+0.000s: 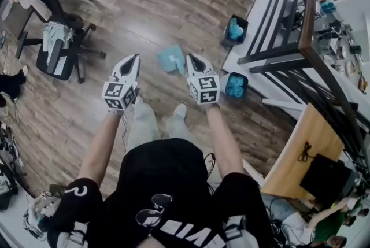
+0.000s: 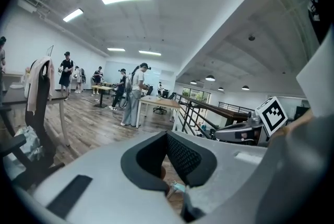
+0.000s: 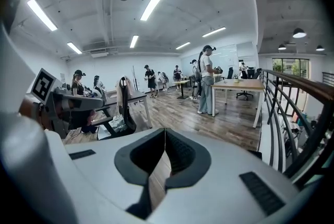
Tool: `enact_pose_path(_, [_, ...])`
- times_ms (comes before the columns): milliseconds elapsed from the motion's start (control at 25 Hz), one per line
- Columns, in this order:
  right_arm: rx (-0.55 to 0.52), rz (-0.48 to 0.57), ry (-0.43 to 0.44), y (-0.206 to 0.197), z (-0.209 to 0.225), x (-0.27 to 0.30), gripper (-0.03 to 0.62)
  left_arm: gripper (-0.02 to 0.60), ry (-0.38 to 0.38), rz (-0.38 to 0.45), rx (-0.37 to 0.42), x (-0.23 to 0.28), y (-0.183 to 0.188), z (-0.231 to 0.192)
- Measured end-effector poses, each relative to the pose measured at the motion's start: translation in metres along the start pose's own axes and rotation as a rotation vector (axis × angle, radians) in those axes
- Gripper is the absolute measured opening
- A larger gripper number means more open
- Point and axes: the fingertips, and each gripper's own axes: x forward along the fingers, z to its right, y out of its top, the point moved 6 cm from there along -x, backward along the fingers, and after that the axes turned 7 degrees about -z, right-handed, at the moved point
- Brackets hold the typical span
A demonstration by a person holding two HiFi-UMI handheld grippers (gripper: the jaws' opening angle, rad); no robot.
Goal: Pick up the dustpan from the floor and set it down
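The light blue dustpan (image 1: 171, 59) lies flat on the wood floor, just ahead of my feet. My left gripper (image 1: 134, 58) hangs above the floor to the dustpan's left, jaws together and holding nothing. The right gripper (image 1: 189, 58) is close by the dustpan's right edge, also shut and empty. In the left gripper view the jaws (image 2: 167, 134) meet at the tip, and a sliver of light blue shows below them. In the right gripper view the jaws (image 3: 165, 131) are pressed together, with only floor visible beyond them.
A black office chair (image 1: 58, 44) draped with clothes stands at the left. Two black bins with blue contents (image 1: 235, 29) (image 1: 236, 85) sit by the dark railing (image 1: 300, 39) at the right. A wooden desk (image 1: 300, 148) is at the near right. People stand by tables (image 3: 237, 84) far off.
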Motion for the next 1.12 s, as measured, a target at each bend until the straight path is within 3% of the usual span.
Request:
enact_pose_path(240, [0.049,-0.052,-0.032,-0.035,0.000,0.049,-0.001,-0.003,-0.022,-0.050,-0.028,0.022,-0.026,-0.040])
enact_pose_path(360, [0.074,-0.098,-0.051,-0.064,0.004,0.074,0.094,-0.002,-0.037,-0.079,-0.038,0.034,-0.047,-0.054])
enact_pose_path(720, [0.076,-0.260,-0.070,-0.153,0.017,0.155,0.219,-0.002,-0.111,-0.144,-0.080,0.079,-0.102,-0.083])
enact_pose_path(960, [0.038,-0.359,-0.089,-0.203,0.028,0.197,0.253,-0.002,-0.160,-0.196,-0.083,0.105,-0.137,-0.093])
enact_pose_path(1120, [0.030,-0.422,-0.084,-0.211,0.023,0.223,0.256,-0.002,-0.179,-0.214,-0.106,0.115,-0.156,-0.101])
